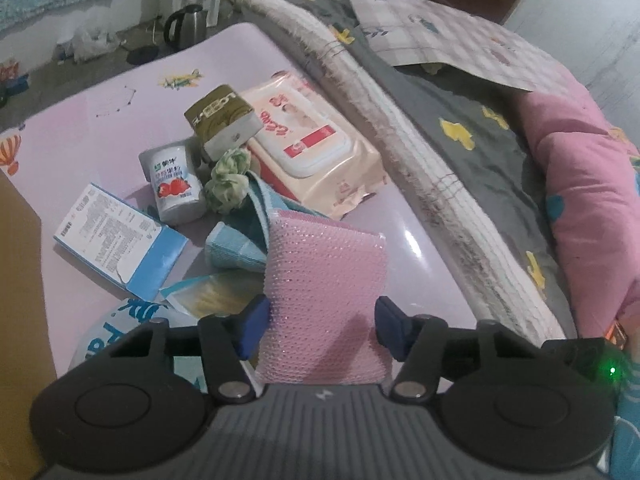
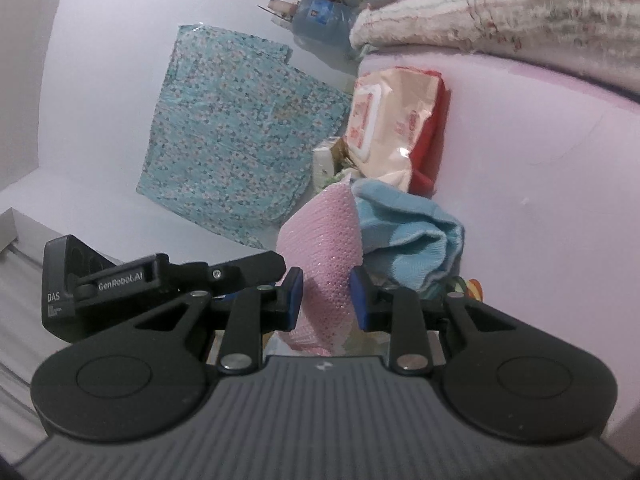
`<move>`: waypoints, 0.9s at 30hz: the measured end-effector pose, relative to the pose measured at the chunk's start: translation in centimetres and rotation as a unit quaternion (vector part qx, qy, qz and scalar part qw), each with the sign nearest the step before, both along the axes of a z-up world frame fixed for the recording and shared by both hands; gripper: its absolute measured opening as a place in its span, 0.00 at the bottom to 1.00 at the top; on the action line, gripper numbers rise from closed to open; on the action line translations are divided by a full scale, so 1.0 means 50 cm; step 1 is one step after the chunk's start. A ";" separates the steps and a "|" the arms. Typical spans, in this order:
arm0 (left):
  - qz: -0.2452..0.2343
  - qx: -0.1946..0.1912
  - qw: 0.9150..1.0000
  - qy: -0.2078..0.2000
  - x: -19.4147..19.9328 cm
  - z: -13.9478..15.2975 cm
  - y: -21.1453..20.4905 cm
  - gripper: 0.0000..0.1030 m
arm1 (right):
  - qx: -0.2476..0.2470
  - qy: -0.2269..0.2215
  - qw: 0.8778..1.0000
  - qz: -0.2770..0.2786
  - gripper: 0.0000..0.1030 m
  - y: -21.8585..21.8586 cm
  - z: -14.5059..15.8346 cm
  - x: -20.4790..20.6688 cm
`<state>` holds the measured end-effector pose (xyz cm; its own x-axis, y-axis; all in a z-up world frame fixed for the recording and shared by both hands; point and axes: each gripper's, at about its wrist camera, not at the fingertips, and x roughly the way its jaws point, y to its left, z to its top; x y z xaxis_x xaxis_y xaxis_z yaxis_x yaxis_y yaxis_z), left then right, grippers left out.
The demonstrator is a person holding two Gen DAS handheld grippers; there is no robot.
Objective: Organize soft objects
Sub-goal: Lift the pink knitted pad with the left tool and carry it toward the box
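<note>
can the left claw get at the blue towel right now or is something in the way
Probably not yet: the left claw has the pink mesh sponge between its pads, and that sponge covers part of the blue towel.

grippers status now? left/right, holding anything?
Left gripper: closed on the pink mesh sponge.
Right gripper: closed on the same pink mesh sponge.

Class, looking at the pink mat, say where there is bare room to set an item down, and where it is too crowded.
Free: the pink mat between the kettle and the tissue pack; also the strip beside the rolled blanket. Crowded: around the yogurt cup, blue box and wipes pack.
</note>
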<state>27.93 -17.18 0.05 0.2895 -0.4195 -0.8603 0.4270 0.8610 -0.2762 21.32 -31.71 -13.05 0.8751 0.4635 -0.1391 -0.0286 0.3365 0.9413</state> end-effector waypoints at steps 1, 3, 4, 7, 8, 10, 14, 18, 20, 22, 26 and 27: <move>-0.001 -0.004 1.000 -0.006 -0.009 0.010 0.002 0.57 | -0.003 -0.003 1.000 -0.001 0.25 0.001 0.007 -0.006; -0.003 -0.010 1.000 -0.017 -0.027 0.030 0.006 0.57 | -0.008 -0.010 1.000 -0.003 0.25 0.003 0.026 -0.019; -0.004 -0.014 1.000 -0.023 -0.037 0.040 0.008 0.57 | -0.011 -0.015 1.000 -0.004 0.25 0.005 0.036 -0.027; -0.007 -0.022 0.999 -0.046 -0.071 0.076 0.021 0.57 | -0.021 -0.032 0.999 -0.005 0.25 0.013 0.073 -0.051; -0.008 -0.025 0.998 -0.054 -0.083 0.089 0.026 0.57 | -0.025 -0.034 0.999 -0.006 0.25 0.016 0.087 -0.059; -0.005 -0.031 0.997 -0.066 -0.106 0.112 0.042 0.57 | -0.033 -0.048 0.998 -0.004 0.25 0.026 0.114 -0.078; 0.008 -0.047 0.995 -0.087 -0.148 0.155 0.090 0.57 | -0.051 -0.071 0.996 0.009 0.25 0.059 0.171 -0.102; 0.033 -0.062 0.992 -0.107 -0.189 0.191 0.155 0.57 | -0.067 -0.086 0.993 0.032 0.25 0.112 0.221 -0.117; 0.048 -0.065 0.990 -0.118 -0.207 0.204 0.187 0.57 | -0.073 -0.091 0.992 0.048 0.25 0.142 0.239 -0.115; 0.063 -0.067 0.988 -0.127 -0.222 0.215 0.222 0.57 | -0.079 -0.094 0.990 0.063 0.25 0.174 0.257 -0.114; 0.101 -0.064 0.981 -0.150 -0.257 0.234 0.301 0.57 | -0.094 -0.098 0.985 0.105 0.25 0.252 0.291 -0.099; 0.111 -0.065 0.980 -0.155 -0.265 0.237 0.322 0.57 | -0.096 -0.096 0.984 0.116 0.25 0.275 0.301 -0.094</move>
<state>14.70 -1.06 11.92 0.6250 -0.4160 -0.6606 0.3136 0.9087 -0.2756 16.63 -17.95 2.01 0.7673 0.6355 -0.0856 -0.2974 0.4710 0.8305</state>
